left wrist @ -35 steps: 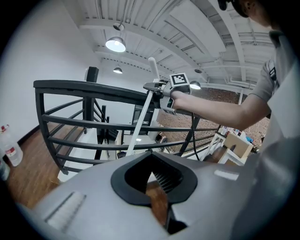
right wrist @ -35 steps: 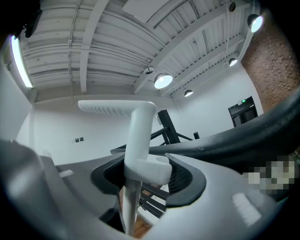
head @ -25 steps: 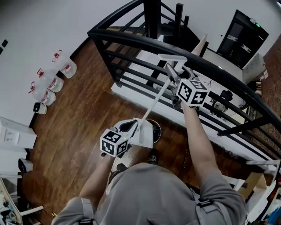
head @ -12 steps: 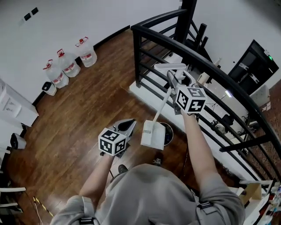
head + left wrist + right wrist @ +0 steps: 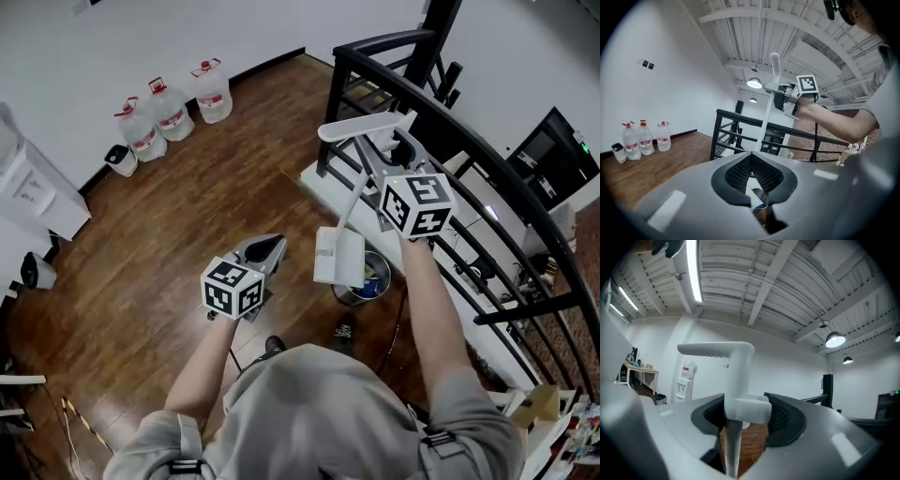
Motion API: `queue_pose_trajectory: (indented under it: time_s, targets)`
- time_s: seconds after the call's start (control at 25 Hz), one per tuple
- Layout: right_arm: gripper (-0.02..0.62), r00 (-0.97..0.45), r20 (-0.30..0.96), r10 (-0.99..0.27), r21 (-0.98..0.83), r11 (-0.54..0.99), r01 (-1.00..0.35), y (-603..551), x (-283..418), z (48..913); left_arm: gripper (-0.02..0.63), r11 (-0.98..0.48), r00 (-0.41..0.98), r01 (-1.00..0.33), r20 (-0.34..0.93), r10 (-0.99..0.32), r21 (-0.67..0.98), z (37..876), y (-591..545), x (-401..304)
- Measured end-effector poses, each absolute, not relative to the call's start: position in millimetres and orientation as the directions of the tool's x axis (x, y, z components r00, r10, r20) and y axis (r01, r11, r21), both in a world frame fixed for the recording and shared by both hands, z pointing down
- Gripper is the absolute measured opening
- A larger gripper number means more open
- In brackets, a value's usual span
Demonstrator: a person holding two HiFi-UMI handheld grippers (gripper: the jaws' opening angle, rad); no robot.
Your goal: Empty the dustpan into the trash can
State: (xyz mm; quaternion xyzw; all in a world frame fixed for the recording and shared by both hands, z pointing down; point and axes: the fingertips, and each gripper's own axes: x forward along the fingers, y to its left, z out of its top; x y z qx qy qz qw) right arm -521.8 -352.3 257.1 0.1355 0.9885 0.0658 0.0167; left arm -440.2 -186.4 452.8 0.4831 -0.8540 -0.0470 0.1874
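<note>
Three water jugs sit by the wall on the far left. The left gripper has its jaws pressed together on nothing. Just right of it, the white dustpan hangs over the trash can, with the right gripper clamped on its long handle next to the black railing.

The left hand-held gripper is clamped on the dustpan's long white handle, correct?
No. It is the right hand-held gripper clamped on the dustpan's long white handle; the right gripper view shows this. The left hand-held gripper is shut, empty.
</note>
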Motion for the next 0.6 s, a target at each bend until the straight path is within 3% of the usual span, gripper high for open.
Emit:
queue_pose_trajectory:
  time_s: [0.32, 0.6]
  targets:
    - [0.204, -0.928, 0.004, 0.372, 0.088, 0.924, 0.371, -281, -547, 271, 0.000, 0.598, -0.545, -0.755, 0.250, -0.800, 0.268, 450, -135, -456]
    - [0.204, -0.892, 0.139, 0.429, 0.037, 0.898, 0.438, -229, -588, 362, 0.000, 0.680, -0.599, -0.668, 0.325, -0.732, 0.301, 479, -92, -453]
